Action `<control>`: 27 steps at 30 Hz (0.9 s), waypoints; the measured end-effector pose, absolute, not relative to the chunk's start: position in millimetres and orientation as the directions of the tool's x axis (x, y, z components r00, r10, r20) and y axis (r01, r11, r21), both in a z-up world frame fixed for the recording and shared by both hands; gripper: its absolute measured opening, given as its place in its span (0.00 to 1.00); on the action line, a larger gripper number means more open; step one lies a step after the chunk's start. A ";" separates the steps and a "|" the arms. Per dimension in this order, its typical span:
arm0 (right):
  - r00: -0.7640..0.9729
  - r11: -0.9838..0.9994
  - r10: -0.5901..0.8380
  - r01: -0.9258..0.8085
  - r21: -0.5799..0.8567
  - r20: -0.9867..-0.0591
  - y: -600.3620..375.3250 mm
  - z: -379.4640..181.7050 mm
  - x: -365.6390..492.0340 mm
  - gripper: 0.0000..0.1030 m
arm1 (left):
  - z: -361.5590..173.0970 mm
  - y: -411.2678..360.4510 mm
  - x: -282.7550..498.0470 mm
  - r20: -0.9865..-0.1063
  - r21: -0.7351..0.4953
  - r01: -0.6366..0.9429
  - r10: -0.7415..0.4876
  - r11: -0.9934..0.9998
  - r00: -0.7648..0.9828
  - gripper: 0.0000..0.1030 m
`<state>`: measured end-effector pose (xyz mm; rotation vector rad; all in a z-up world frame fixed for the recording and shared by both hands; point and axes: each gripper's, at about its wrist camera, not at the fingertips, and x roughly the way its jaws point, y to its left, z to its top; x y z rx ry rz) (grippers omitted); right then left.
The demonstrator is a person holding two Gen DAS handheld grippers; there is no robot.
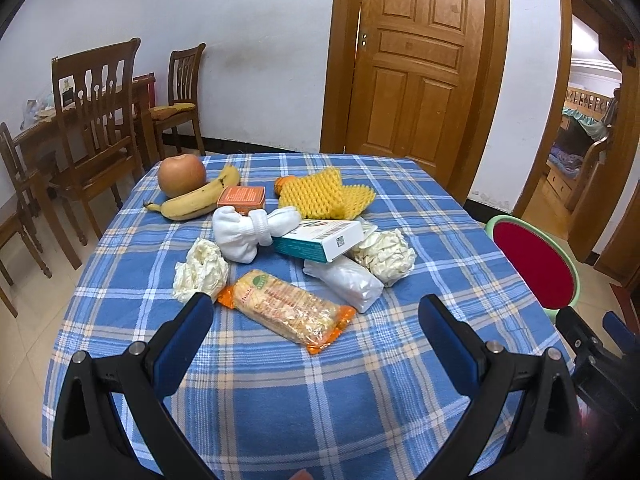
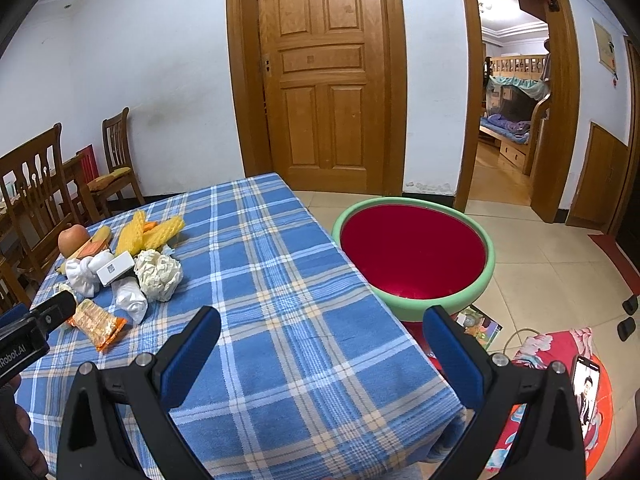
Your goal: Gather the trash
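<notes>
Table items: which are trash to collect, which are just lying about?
Trash, likely: crumpled paper wads and, yellow foam net, red basin as the bin.

Lying about: apple, banana, socks, snack pack, boxes.

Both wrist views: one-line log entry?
phase: pre-grasp | left gripper: open | right gripper: open | basin: empty | trash: on table

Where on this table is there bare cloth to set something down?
Bare: the near strip of tablecloth below the cracker packet, and the side toward the basin. Crowded: the middle, from the apple to the crumpled paper.
</notes>
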<state>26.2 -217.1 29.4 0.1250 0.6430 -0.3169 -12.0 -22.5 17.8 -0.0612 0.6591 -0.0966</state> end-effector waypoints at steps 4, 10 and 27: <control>0.754 0.944 -0.252 0.329 0.017 -0.606 -217.1 29.5 26.1 1.00 | 18.4 -23.2 -11.8 -0.608 -0.088 0.070 -0.109 0.994 0.787 0.98; 0.755 0.945 -0.251 0.327 0.016 -0.606 -216.9 29.7 26.1 1.00 | 18.6 -23.2 -11.6 -0.608 -0.086 0.070 -0.108 0.994 0.786 0.98; 0.753 0.945 -0.251 0.327 0.014 -0.608 -216.6 29.1 26.1 1.00 | 18.7 -19.0 -11.7 -0.613 -0.084 0.057 -0.097 0.995 0.784 0.98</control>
